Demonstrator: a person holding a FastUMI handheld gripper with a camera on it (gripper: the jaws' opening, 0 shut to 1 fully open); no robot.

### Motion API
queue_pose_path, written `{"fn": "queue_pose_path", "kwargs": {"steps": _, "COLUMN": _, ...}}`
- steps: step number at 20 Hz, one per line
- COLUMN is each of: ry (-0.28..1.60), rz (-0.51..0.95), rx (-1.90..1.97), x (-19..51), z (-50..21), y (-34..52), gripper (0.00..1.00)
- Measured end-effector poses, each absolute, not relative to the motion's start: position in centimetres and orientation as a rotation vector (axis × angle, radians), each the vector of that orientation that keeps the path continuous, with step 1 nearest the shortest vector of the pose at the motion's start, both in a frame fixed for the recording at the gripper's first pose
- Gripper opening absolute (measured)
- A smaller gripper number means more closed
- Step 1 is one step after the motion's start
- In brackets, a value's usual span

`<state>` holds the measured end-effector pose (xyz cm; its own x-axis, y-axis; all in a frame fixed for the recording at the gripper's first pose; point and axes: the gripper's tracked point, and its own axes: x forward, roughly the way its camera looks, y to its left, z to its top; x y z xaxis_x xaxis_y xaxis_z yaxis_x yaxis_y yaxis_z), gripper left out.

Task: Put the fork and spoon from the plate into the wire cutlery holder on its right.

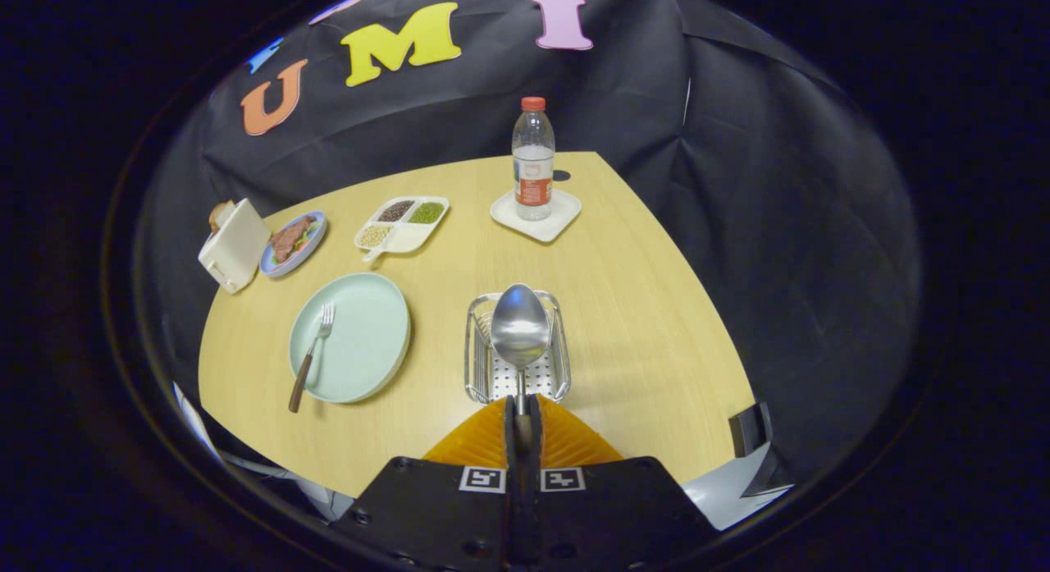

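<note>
You are holding the spoon (519, 330) pinched by its handle in the gripper (522, 420), hovering over the wire cutlery holder (560, 367), and releasing off-centre is risking it tipping out while the fork (311, 356) is waiting on the plate (369, 326).

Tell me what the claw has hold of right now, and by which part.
The claw is shut on the spoon, gripping the handle end; the bowl sticks out ahead over the wire cutlery holder.
</note>
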<state>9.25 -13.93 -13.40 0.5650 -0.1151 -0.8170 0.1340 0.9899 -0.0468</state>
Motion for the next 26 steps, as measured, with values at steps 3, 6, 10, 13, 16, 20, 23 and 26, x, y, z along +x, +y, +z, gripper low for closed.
{"fn": "queue_pose_path", "kwargs": {"steps": 3, "ry": 0.957, "rz": -0.147, "rx": 0.027, "x": 9.9, "z": -13.4, "y": -13.7, "gripper": 0.01}}
{"fn": "queue_pose_path", "kwargs": {"steps": 6, "ry": 0.945, "rz": -0.146, "rx": 0.035, "x": 10.3, "z": -13.1, "y": -13.3, "gripper": 0.02}}
{"fn": "queue_pose_path", "kwargs": {"steps": 10, "ry": 0.870, "rz": -0.139, "rx": 0.012, "x": 11.5, "z": -11.3, "y": -12.8, "gripper": 0.10}}
{"fn": "queue_pose_path", "kwargs": {"steps": 13, "ry": 0.800, "rz": -0.151, "rx": 0.000, "x": 12.3, "z": -9.6, "y": -12.5, "gripper": 0.41}}
{"fn": "queue_pose_path", "kwargs": {"steps": 16, "ry": 0.716, "rz": -0.159, "rx": -0.029, "x": 13.0, "z": -8.1, "y": -11.6, "gripper": 0.65}}
{"fn": "queue_pose_path", "kwargs": {"steps": 20, "ry": 0.629, "rz": -0.150, "rx": -0.083, "x": 13.3, "z": -6.8, "y": -8.9, "gripper": 0.85}}
{"fn": "queue_pose_path", "kwargs": {"steps": 23, "ry": 0.594, "rz": -0.137, "rx": -0.112, "x": 13.7, "z": -6.8, "y": -6.0, "gripper": 0.91}}
{"fn": "queue_pose_path", "kwargs": {"steps": 26, "ry": 0.595, "rz": -0.108, "rx": -0.116, "x": 14.0, "z": -7.9, "y": -2.5, "gripper": 0.97}}
